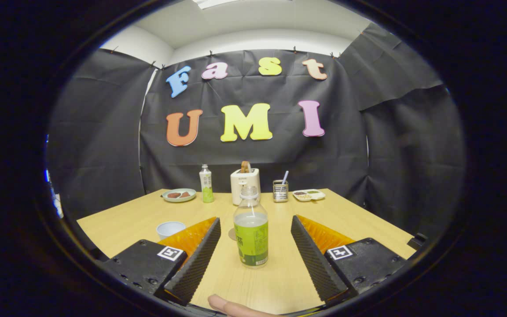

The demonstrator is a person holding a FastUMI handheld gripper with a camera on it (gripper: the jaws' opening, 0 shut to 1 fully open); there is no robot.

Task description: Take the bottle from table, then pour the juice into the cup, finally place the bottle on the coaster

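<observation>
— Gripper view: where's the bottle (251, 233)?
— Upright on the desk (359, 220), between the fingers of the tool (255, 231), which is spread wide and touches nothing.
— And the cup (170, 229)?
— At ten o'clock from the bottle, beside the left finger. A coaster (232, 234) peeks out just behind the bottle.
— Further off?
— Toaster (245, 186) at twelve o'clock, second bottle (206, 183) at eleven.

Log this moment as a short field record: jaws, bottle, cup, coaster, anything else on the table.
gripper: jaws open, wide apart, touching nothing
bottle: upright between the jaws, uncapped, partly full, not gripped
cup: on the table, beyond the left jaw
coaster: mostly hidden behind the bottle
far edge: plate, second bottle, toaster, metal holder, divided dish
stage: grasp not yet made
</observation>
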